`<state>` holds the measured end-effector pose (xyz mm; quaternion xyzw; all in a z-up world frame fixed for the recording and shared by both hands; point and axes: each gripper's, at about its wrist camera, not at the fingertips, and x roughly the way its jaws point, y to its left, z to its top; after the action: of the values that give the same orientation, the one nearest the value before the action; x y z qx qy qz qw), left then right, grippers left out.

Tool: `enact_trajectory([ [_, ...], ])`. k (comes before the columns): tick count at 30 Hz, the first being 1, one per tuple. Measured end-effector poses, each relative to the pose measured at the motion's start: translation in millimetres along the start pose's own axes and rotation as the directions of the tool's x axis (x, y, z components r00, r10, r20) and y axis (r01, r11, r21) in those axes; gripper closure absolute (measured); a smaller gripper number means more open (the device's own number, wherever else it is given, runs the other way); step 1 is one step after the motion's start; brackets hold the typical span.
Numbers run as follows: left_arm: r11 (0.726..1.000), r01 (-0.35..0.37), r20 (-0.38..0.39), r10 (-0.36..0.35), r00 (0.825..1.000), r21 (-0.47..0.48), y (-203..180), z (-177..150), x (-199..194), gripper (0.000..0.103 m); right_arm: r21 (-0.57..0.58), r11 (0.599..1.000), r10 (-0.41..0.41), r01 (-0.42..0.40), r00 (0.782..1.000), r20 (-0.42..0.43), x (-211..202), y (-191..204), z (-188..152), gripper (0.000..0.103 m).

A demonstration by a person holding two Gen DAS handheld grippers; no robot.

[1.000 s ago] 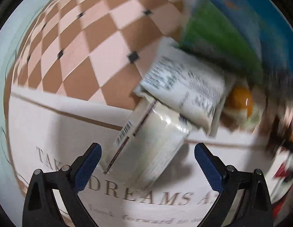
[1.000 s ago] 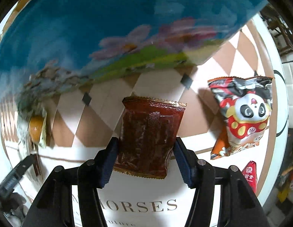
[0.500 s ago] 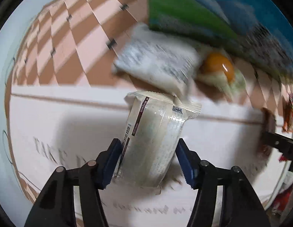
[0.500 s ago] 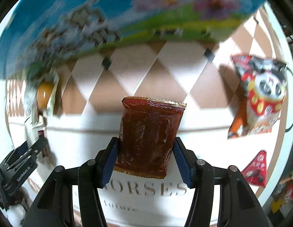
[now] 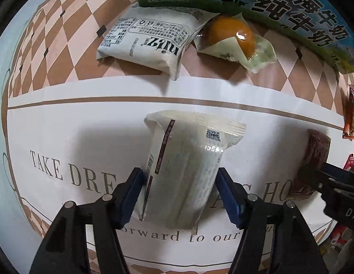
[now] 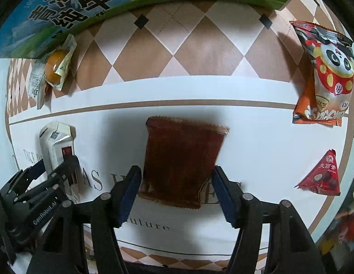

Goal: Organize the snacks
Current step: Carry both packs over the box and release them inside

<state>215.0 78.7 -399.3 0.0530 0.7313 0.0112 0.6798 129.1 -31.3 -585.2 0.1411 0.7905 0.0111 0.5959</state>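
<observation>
My left gripper point(image 5: 180, 194) is shut on a white translucent snack packet point(image 5: 183, 169) and holds it above the white lettered part of the tablecloth point(image 5: 62, 137). My right gripper point(image 6: 177, 191) is shut on a dark brown snack packet point(image 6: 181, 159) over the same white band. Each gripper shows in the other's view: the right one with the brown packet point(image 5: 314, 162) at the right edge, the left one with the white packet point(image 6: 55, 146) at the left.
A white milk pouch point(image 5: 147, 38) and a wrapped orange egg-like snack point(image 5: 234, 36) lie on the checkered cloth by a large blue-green milk carton box point(image 5: 291, 6). A panda snack bag point(image 6: 325, 73) and a red triangular packet point(image 6: 323, 175) lie at the right.
My left gripper closed on the white packet and drew it back over the white band. My right gripper moved back from the box, still holding the brown packet.
</observation>
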Motion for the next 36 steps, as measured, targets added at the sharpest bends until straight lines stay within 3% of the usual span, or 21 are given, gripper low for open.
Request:
enact_trajectory([
  [4, 1.0, 0.001, 0.017, -0.001, 1.0, -0.001, -4.0, 15.0, -5.7, 0.041, 0.017, 0.999, -0.04, 0.039, 0.999, 0.023, 1.5, 13.7, 1.3, 0.031],
  [5, 0.999, 0.052, 0.006, -0.052, 0.999, -0.013, -4.4, 15.0, -7.5, 0.042, 0.013, 0.999, -0.052, 0.051, 0.998, 0.035, -6.1, 11.3, 14.5, 0.033],
  [7, 0.999, 0.052, 0.02, -0.052, 0.998, -0.016, -7.4, 12.2, -9.6, 0.043, -0.011, 0.995, -0.094, 0.095, 0.993, 0.07, -8.8, 25.3, 8.9, 0.042],
  [9, 0.998, 0.059, 0.024, -0.059, 0.998, -0.01, -17.5, 8.5, -14.4, 0.045, -0.043, 0.994, -0.095, 0.099, 0.991, 0.089, -10.8, 36.0, 9.9, 0.042],
  [15, 0.995, 0.099, 0.035, -0.1, 0.994, 0.006, -59.5, -1.0, -37.1, 0.047, -0.049, 0.997, -0.049, 0.054, 0.994, 0.097, -13.6, 34.5, -7.6, 0.043],
  [20, 0.99, 0.141, 0.095, -0.142, 0.985, 0.014, -82.0, -3.5, -77.6, 0.047, -0.05, 0.999, -0.001, 0.007, 0.994, 0.112, -29.0, 31.0, -23.6, 0.043],
  [25, 0.975, 0.222, 0.18, -0.22, 0.959, 0.012, -96.4, 4.8, -136.0, 0.047, -0.071, 0.996, 0.061, -0.049, 0.982, 0.177, -76.1, 30.4, -38.2, 0.043],
  [29, 0.957, 0.29, 0.243, -0.285, 0.927, 0.015, -96.6, 33.7, -177.4, 0.047, -0.091, 0.993, 0.101, -0.081, 0.964, 0.246, -122.3, 30.7, -29.0, 0.043],
  [32, 0.948, 0.317, 0.296, -0.313, 0.902, 0.035, -92.2, 65.6, -208.8, 0.047, -0.104, 0.988, 0.141, -0.113, 0.939, 0.313, -168.1, 31.8, -18.0, 0.043],
  [36, 0.948, 0.315, 0.345, -0.314, 0.885, 0.055, -62.6, 93.0, -242.4, 0.046, -0.122, 0.984, 0.171, -0.133, 0.904, 0.393, -224.1, 21.6, 12.1, 0.043],
])
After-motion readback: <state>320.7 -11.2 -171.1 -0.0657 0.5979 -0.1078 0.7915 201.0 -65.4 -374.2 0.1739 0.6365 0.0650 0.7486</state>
